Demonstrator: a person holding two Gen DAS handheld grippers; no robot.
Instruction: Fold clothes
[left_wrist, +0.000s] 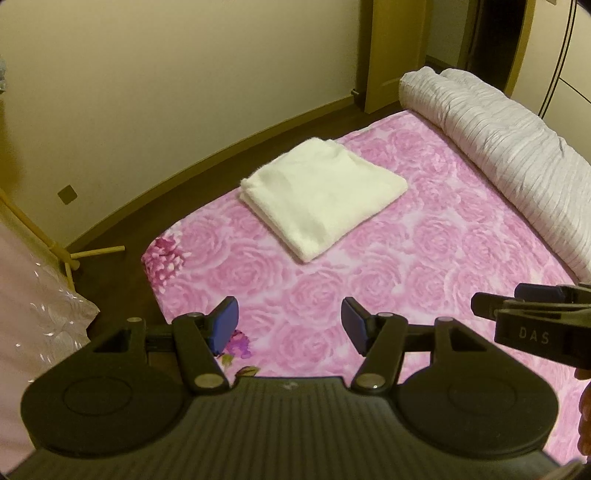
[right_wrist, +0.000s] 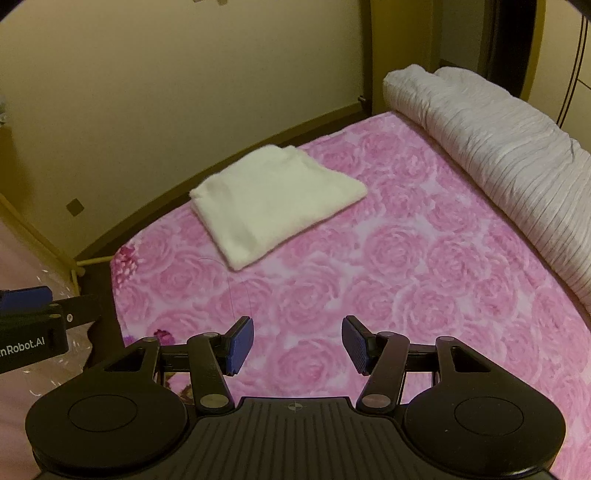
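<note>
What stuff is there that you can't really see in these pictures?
- White folded cloth: what garment it is cannot be told, as folding hides its shape in both views.
- Right gripper: in the left wrist view the right edge cuts it off.
- Rolled grey bedding: its far end runs off the right wrist view's edge.
- Bed: the left gripper body hides its near part.

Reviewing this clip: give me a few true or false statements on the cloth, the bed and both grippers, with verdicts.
1. The white folded cloth lies on the pink floral bedspread. True.
2. The left gripper clamps the cloth. False: its fingers are apart and empty.
3. A rolled grey striped quilt lies along the bed's far edge. True.
4. The right gripper is shut. False: open, holding nothing.
</note>
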